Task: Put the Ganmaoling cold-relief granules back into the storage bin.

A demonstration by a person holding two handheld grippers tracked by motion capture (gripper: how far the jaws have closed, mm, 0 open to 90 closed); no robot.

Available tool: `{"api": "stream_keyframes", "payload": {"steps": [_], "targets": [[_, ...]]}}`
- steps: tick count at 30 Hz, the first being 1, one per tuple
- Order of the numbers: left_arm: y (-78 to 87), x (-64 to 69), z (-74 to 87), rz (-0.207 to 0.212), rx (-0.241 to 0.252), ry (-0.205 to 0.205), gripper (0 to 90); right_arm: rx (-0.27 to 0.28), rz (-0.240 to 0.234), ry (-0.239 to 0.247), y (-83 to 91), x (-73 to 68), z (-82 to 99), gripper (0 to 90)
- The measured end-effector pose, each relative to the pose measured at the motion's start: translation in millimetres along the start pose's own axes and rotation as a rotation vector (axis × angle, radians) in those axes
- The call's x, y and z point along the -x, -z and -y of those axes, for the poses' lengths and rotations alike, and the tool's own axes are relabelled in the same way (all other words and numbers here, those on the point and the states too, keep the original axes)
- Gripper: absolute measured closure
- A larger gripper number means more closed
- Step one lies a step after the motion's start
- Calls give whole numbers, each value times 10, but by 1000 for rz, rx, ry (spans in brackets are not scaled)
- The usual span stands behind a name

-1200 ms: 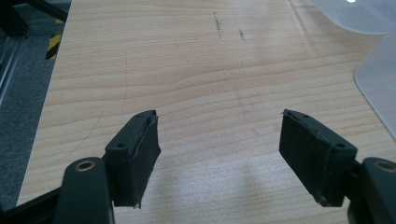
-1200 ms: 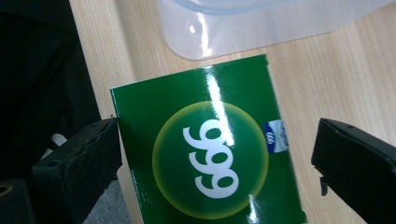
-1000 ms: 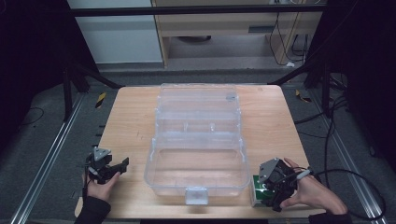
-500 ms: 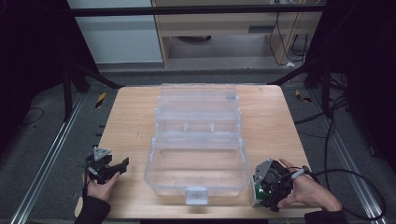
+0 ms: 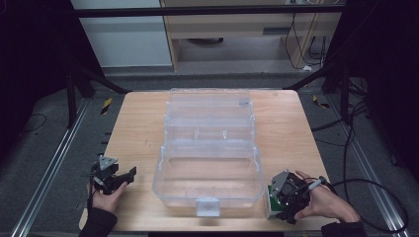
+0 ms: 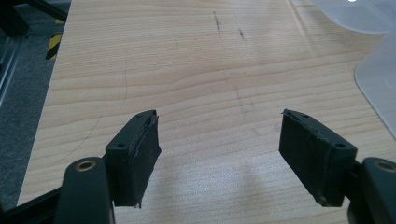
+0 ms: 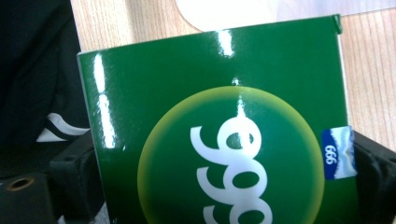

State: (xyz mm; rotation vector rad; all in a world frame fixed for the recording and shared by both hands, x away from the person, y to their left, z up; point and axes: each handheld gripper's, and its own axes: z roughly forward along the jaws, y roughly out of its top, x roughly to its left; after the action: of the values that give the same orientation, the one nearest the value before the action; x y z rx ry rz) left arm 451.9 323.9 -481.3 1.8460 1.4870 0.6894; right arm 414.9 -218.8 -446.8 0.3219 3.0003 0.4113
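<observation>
Now my right gripper (image 5: 277,203) jaws, just closing, bracket the green box (image 7: 219,126) right of the clear case (image 5: 210,148); left gripper (image 6: 224,158) jaws spread, empty.

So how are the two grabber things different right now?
The left gripper has nothing between its fingers, which stand wide apart over bare table; the right gripper has a green box between its fingers, which have just been closing on it. The left one sits left of the clear case, the right one at its right. Both are hand-held and black.
</observation>
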Motion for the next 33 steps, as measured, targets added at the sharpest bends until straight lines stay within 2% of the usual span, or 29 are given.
{"api": "stream_keyframes", "payload": {"steps": [5, 13, 16, 17, 19, 20, 23, 28, 33], "targets": [[-1, -1, 1, -1, -1, 1, 281, 1, -7, -16, 40, 12, 18, 145], [-3, -1, 1, 0, -3, -1, 282, -1, -10, -35, 65, 7, 25, 160], [-2, -1, 1, -1, -3, -1, 283, 6, 2, -39, 108, 0, 25, 161], [-2, -1, 0, 0, -2, -1, 283, 27, 12, -53, 164, -7, 27, 161], [-3, 0, 1, 0, -3, -1, 283, 30, 16, -49, 188, -6, 27, 161], [-2, 1, 0, 0, -3, -1, 284, 38, 22, -57, 267, -26, 18, 161], [-2, 1, 0, 0, -3, -1, 284, 49, 29, -50, 345, -40, 7, 161], [-1, 1, 0, 0, -3, -1, 284, 99, 52, -52, 583, -59, -32, 161], [-1, -1, 0, 0, -3, -1, 284, 98, 56, -73, 715, -71, -72, 161]]}}
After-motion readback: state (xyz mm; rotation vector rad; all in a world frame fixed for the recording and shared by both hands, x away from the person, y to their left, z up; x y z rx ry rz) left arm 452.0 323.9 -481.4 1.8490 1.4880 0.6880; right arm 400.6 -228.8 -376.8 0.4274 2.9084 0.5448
